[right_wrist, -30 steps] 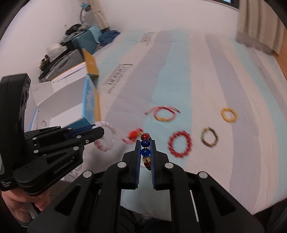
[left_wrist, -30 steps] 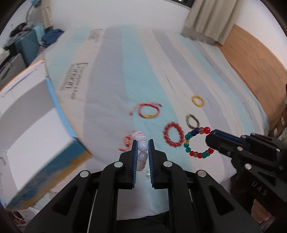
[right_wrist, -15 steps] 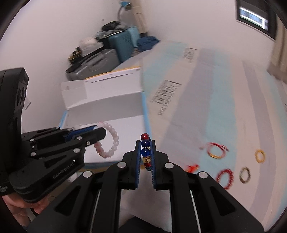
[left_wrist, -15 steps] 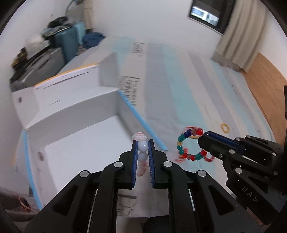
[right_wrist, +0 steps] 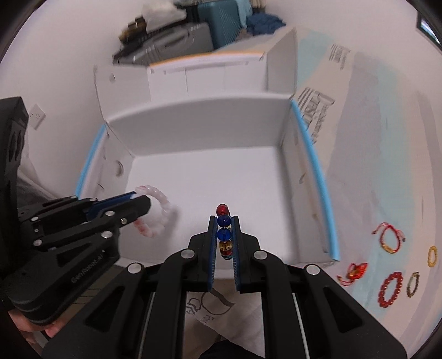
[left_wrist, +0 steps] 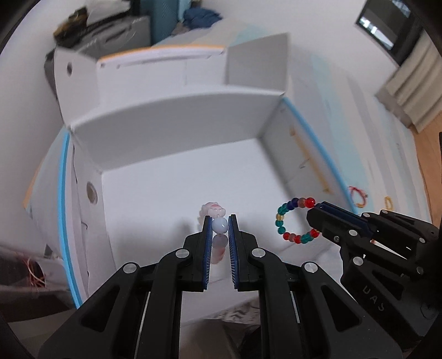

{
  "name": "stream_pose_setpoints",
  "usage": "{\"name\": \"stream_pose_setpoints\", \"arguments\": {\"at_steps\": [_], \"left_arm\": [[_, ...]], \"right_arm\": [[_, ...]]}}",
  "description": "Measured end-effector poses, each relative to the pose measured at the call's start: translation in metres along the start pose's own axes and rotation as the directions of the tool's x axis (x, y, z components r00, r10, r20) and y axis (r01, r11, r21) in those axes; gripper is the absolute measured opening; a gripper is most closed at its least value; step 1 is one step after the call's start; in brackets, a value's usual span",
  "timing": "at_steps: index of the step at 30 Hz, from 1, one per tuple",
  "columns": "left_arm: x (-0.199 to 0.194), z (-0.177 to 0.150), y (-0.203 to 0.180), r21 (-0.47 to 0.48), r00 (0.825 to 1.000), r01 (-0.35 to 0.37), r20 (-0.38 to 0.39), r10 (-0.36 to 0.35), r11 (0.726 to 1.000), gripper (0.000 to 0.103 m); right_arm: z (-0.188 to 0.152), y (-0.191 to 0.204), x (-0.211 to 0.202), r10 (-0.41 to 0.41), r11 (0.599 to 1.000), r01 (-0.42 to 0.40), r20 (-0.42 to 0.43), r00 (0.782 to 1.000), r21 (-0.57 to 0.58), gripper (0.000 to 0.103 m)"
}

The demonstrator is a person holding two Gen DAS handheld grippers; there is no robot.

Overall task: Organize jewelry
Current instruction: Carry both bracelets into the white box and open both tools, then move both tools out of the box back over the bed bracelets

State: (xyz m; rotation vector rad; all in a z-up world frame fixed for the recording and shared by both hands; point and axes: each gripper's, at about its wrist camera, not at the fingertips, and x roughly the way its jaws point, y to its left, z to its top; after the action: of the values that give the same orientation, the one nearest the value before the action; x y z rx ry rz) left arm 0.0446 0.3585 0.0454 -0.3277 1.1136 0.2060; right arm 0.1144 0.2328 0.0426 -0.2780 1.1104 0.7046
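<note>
My left gripper (left_wrist: 220,225) is shut on a pale pink bead bracelet (left_wrist: 218,221) and holds it above the floor of an open white cardboard box (left_wrist: 176,132). It also shows in the right wrist view (right_wrist: 158,215), hanging from the left gripper (right_wrist: 138,200). My right gripper (right_wrist: 223,229) is shut on a multicoloured bead bracelet (right_wrist: 223,221), also above the box (right_wrist: 204,132). In the left wrist view that bracelet (left_wrist: 292,223) hangs from the right gripper (left_wrist: 317,221).
Several bracelets lie on the striped bed to the right of the box: a red bead one (right_wrist: 391,288), a dark one (right_wrist: 413,284), a yellow one (right_wrist: 432,255), and two red cord ones (right_wrist: 389,240) (right_wrist: 353,272). Suitcases (right_wrist: 221,22) stand behind the box.
Both grippers have swung left from the bed to over the open box, each still holding its bracelet. The box now fills the middle of both views.
</note>
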Motion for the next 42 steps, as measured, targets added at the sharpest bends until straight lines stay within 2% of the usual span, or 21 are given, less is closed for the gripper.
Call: {"name": "stream_pose_setpoints", "arguments": {"at_steps": [11, 20, 22, 23, 24, 25, 27, 29, 34, 35, 38, 42], "left_arm": [[0.055, -0.007, 0.028, -0.011, 0.994, -0.054, -0.094, 0.052, 0.999, 0.011], [0.062, -0.013, 0.033, -0.025, 0.992, -0.081, -0.104, 0.078, 0.996, 0.014], [0.058, -0.016, 0.031, -0.024, 0.991, -0.088, -0.098, 0.086, 0.996, 0.020], [0.056, -0.016, 0.032, -0.025, 0.992, -0.092, -0.089, 0.089, 0.995, 0.029], [0.053, -0.018, 0.032, -0.027, 0.992, -0.095, -0.080, 0.093, 0.995, 0.036], [0.048, -0.019, 0.032, -0.030, 0.993, -0.100, -0.065, 0.098, 0.995, 0.039], [0.040, -0.021, 0.031, -0.027, 0.992, -0.117, -0.043, 0.116, 0.993, 0.055], [0.028, -0.021, 0.027, -0.019, 0.992, -0.130, -0.008, 0.130, 0.991, 0.066], [0.002, -0.025, 0.012, -0.006, 0.988, -0.144, 0.057, 0.144, 0.990, 0.079], [0.001, -0.019, 0.020, -0.004, 0.987, -0.144, 0.066, 0.144, 0.990, 0.082], [-0.005, -0.020, 0.002, 0.015, 0.987, -0.132, 0.093, 0.130, 0.991, 0.093], [-0.015, -0.018, -0.026, 0.051, 0.987, -0.123, 0.109, 0.117, 0.991, 0.097]], "right_arm": [[0.007, 0.004, 0.073, -0.038, 0.999, 0.038, -0.117, 0.992, -0.003, 0.009], [0.006, 0.006, 0.090, -0.040, 0.999, 0.040, -0.154, 0.987, 0.002, 0.012], [0.005, 0.006, 0.085, -0.034, 0.999, 0.036, -0.140, 0.990, 0.009, 0.026], [0.006, 0.005, 0.081, -0.026, 0.999, 0.028, -0.127, 0.992, 0.018, 0.034], [0.006, 0.004, 0.077, -0.021, 0.999, 0.024, -0.114, 0.993, 0.024, 0.037], [0.005, 0.002, 0.074, -0.019, 0.999, 0.022, -0.106, 0.994, 0.026, 0.038], [0.006, -0.001, 0.066, -0.023, 0.999, 0.026, -0.085, 0.996, 0.033, 0.047], [0.006, -0.005, 0.052, -0.025, 0.999, 0.026, -0.052, 0.998, 0.032, 0.052], [0.002, -0.017, 0.013, -0.053, 0.998, 0.052, 0.035, 0.998, 0.028, 0.062], [0.003, -0.020, 0.007, -0.055, 0.998, 0.053, 0.047, 0.997, 0.032, 0.067], [0.000, -0.032, -0.018, -0.058, 0.997, 0.053, 0.100, 0.993, 0.051, 0.078], [-0.007, -0.047, -0.047, -0.085, 0.995, 0.076, 0.143, 0.986, 0.069, 0.085]]}}
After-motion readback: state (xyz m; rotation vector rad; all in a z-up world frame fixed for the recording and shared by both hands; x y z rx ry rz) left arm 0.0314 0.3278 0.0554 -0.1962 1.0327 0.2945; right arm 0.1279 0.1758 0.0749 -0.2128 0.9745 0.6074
